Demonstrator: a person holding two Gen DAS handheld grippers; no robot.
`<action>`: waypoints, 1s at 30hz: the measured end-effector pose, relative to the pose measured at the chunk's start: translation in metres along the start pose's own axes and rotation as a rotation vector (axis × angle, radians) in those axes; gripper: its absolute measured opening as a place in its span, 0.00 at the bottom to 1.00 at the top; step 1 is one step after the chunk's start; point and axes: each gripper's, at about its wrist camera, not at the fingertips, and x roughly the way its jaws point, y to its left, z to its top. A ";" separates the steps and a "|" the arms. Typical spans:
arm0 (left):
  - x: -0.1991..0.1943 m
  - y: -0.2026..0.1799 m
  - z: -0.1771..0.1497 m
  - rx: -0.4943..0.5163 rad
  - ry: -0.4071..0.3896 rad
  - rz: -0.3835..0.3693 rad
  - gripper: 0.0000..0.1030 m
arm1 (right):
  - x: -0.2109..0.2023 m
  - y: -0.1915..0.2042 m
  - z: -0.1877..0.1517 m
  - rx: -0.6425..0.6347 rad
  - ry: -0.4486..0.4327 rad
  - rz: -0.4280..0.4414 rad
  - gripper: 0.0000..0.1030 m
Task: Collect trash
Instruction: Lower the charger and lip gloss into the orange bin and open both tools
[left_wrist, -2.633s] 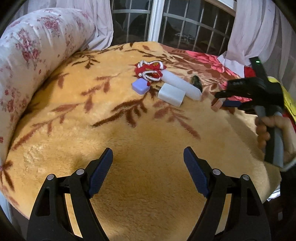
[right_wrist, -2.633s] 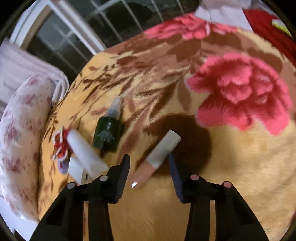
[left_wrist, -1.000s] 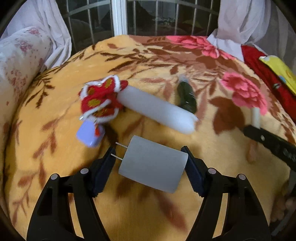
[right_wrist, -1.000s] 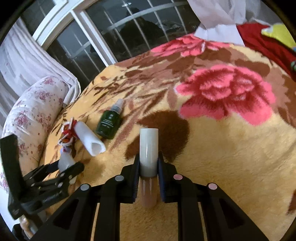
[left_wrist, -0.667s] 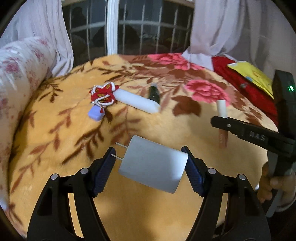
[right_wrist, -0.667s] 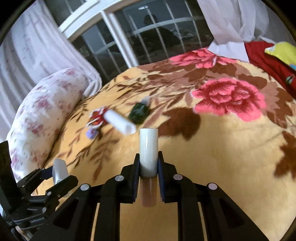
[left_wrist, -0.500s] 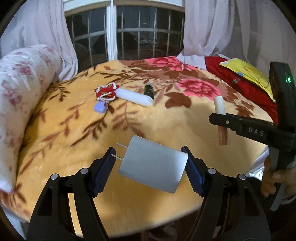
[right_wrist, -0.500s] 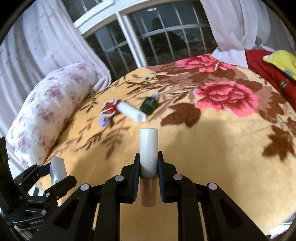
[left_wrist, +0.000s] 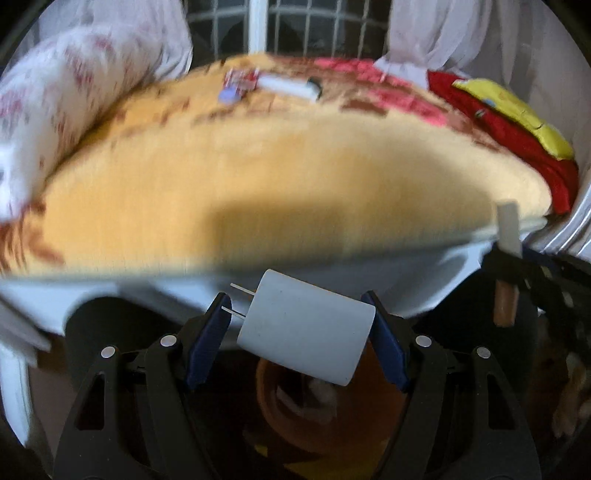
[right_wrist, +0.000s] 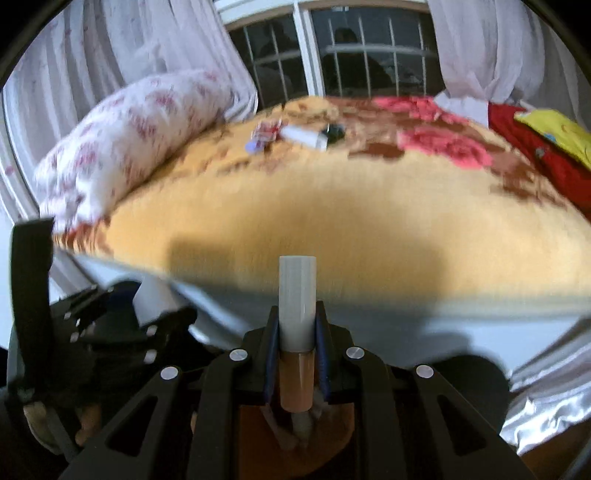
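Observation:
My left gripper (left_wrist: 295, 332) is shut on a white plug adapter (left_wrist: 306, 332) with two metal prongs, held past the bed's front edge above an orange bin (left_wrist: 332, 410). My right gripper (right_wrist: 296, 343) is shut on a lip gloss tube (right_wrist: 297, 302) with a white cap and tan body, also off the bed, above the orange bin (right_wrist: 258, 424). The tube also shows in the left wrist view (left_wrist: 508, 236). A white tube (right_wrist: 304, 136), a dark green bottle (right_wrist: 334, 131), a red pouch (right_wrist: 266, 131) and a lilac block (right_wrist: 253, 146) lie far back on the blanket.
The bed has a yellow floral blanket (right_wrist: 332, 206) over a pale sheet (left_wrist: 424, 266). A flowered bolster (right_wrist: 140, 129) lies at the left. Red and yellow cloth (left_wrist: 517, 122) lies at the right. A barred window (right_wrist: 332, 48) and white curtains stand behind.
Both grippers closed on their items, lifted them and drew back from the bed, now low past its front edge over the orange bin. The view is motion-blurred.

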 end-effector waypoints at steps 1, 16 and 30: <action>0.008 0.003 -0.007 -0.014 0.032 0.003 0.68 | 0.004 0.002 -0.010 0.002 0.023 -0.001 0.17; 0.070 0.014 -0.043 -0.045 0.261 0.020 0.68 | 0.062 0.009 -0.061 0.003 0.225 -0.043 0.17; 0.081 0.006 -0.048 -0.026 0.277 0.029 0.69 | 0.071 0.011 -0.060 0.013 0.254 -0.045 0.19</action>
